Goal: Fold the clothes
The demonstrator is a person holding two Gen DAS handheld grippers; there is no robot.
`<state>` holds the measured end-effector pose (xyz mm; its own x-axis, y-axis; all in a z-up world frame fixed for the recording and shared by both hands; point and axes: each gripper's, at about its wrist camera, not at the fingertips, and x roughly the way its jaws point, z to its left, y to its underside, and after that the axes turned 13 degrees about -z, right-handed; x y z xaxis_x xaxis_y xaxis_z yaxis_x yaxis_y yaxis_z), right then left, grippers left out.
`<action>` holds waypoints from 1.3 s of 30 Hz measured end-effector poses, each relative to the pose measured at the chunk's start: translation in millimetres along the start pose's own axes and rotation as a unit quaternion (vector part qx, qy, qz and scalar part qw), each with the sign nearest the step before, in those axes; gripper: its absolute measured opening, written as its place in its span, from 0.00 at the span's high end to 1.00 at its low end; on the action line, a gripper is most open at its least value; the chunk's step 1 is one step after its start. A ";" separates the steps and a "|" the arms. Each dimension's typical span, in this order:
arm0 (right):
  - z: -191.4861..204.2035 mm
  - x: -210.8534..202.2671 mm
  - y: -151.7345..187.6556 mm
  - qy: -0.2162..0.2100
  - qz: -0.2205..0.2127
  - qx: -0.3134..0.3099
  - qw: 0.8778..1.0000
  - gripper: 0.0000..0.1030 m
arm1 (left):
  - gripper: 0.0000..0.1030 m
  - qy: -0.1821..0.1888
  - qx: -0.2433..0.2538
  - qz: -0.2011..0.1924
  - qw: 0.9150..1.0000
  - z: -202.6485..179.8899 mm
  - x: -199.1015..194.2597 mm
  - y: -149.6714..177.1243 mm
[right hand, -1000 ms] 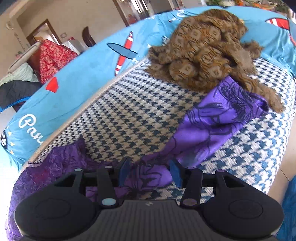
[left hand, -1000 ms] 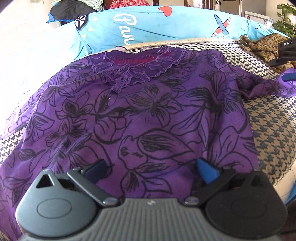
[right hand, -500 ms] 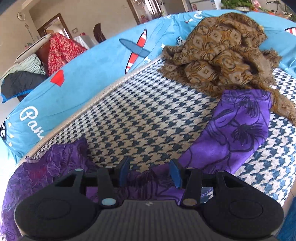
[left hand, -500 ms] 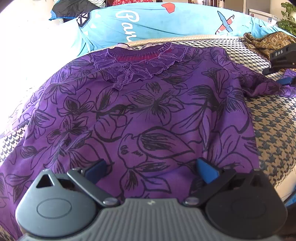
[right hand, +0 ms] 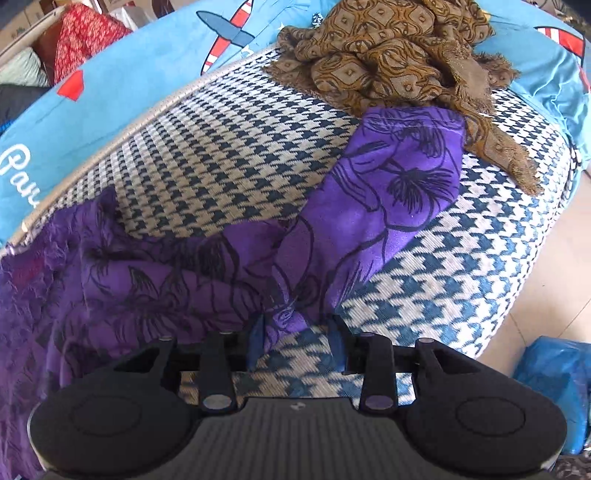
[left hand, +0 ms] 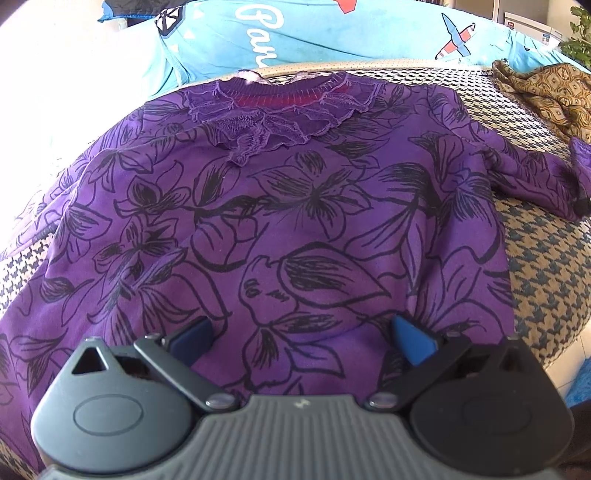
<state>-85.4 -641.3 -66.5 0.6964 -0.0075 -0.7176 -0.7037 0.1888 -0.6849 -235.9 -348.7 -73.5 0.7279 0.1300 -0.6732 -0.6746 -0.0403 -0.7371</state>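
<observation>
Left wrist view: one houndstooth cushion [left hand: 546, 258] carries everything, with one blue printed cover [left hand: 332, 33] bunched along its far edge. One purple floral top [left hand: 280, 206] lies spread face-up over most of the cushion, its lace collar [left hand: 273, 110] at the far edge and its hem at the near edge under the camera. One sleeve [right hand: 391, 199] runs out toward the cushion's right end, lying flat in the right wrist view with its cuff touching one crumpled brown patterned garment [right hand: 399, 55] heaped at the far right corner. The other sleeve drapes off the left edge, partly washed out by glare.

Two grippers show. The left gripper [left hand: 301, 338] hangs over the top's hem near the near edge, its two blue fingers [left hand: 413, 338] spread wide with nothing between them. The right gripper [right hand: 295, 341] sits low at the near edge where the sleeve meets the body; its fingers stand apart, with a bunched fold of purple cloth against the left one.
</observation>
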 end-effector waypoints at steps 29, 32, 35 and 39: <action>41.8 37.3 -23.0 -0.136 -0.130 -0.088 0.978 0.51 | 0.00 0.018 -0.002 0.026 1.000 3.0 6.8 -6.3; 48.0 44.3 -19.0 -0.137 -0.127 -0.121 0.975 0.47 | 0.00 0.019 -0.002 0.026 0.999 3.3 7.8 -6.9; 55.2 50.9 -13.6 -0.131 -0.124 -0.157 0.971 0.43 | 0.00 0.020 -0.001 0.024 1.000 3.7 8.2 -6.7; 64.0 56.2 -7.3 -0.126 -0.123 -0.199 0.964 0.39 | 0.00 0.019 -0.002 0.024 1.000 2.9 8.5 -6.8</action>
<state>-32.1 -580.2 -93.8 0.8257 0.2436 -0.5088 -0.4768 -0.1808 -0.8602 -225.5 -344.4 -74.0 0.6995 0.0907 -0.7088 -0.7077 -0.0500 -0.7048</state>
